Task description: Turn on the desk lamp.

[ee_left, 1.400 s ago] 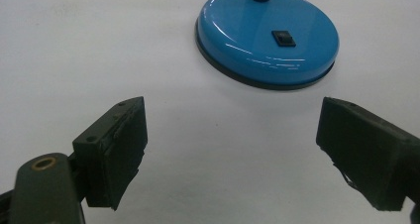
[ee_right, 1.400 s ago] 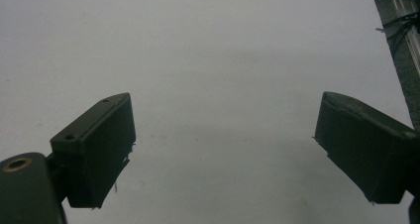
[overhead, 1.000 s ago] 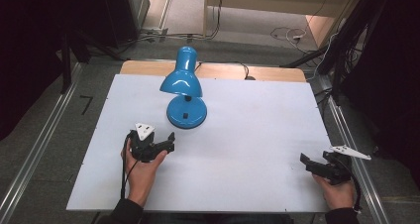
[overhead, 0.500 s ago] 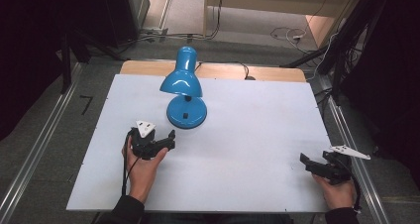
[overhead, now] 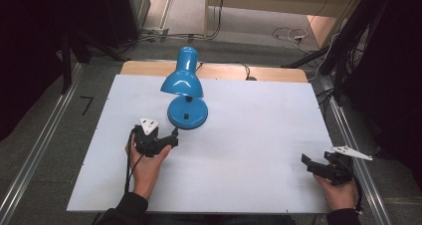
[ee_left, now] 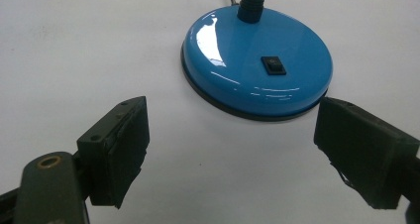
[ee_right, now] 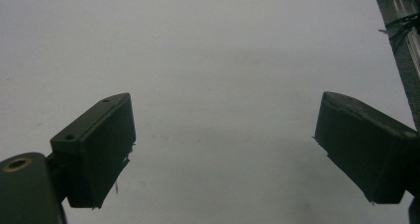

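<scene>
Your big white flat counter [overhead: 259,135] has one thing standing on it: a shiny blue metal desk lamp [overhead: 185,93], a little left of the middle in the high view. Its round blue base [ee_left: 257,68] sits flat on the counter, and a small black switch [ee_left: 274,65] is on top of the base. A black bendy neck [ee_left: 251,1] goes up from the back of the base. The bell-shaped blue shade [overhead: 182,81] hangs over the base and opens down, and the lamp's long top part points away from you, toward the upper edge of the frame. A thin black cord [overhead: 239,67] runs off behind it, over the wooden strip at the far edge.

Your left gripper [overhead: 169,139] is in the lower left of the high view, just beside the lamp base but not touching it. Its jaws are wide apart and hold nothing. In the left gripper view the base sits straight ahead between them.

Your right gripper [overhead: 304,161] is low at the right edge, well apart from the lamp. Its jaws are spread wide too, with bare counter in front.
</scene>
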Available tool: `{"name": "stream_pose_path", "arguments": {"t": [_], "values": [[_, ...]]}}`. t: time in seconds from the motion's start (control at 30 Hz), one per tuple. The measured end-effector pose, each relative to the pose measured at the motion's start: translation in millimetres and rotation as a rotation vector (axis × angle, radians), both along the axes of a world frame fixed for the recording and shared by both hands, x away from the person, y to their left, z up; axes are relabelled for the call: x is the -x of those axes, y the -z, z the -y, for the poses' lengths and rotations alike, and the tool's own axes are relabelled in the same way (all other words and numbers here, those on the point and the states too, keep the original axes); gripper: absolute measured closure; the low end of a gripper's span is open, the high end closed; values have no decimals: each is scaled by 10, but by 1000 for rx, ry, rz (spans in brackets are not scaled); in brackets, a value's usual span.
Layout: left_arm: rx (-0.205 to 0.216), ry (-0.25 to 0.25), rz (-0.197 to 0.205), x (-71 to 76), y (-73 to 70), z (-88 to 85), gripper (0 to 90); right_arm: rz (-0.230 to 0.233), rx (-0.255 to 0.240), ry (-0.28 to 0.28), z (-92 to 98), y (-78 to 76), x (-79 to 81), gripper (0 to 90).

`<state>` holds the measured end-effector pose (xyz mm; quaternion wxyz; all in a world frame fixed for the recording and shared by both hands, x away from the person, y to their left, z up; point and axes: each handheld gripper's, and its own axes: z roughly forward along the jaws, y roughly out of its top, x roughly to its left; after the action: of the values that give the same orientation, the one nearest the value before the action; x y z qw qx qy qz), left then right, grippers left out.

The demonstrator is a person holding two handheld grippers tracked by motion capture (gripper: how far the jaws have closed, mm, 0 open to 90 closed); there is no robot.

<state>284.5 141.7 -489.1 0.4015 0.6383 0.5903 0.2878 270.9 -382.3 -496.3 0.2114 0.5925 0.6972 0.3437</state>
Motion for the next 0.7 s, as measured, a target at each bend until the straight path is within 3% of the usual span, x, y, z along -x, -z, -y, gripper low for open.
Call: {"name": "stream_pose_path", "arguments": {"t": [0.7], "values": [[8,-16,8,-116,-28,60,175,0,4,-2,0,4,-4,73]]}}
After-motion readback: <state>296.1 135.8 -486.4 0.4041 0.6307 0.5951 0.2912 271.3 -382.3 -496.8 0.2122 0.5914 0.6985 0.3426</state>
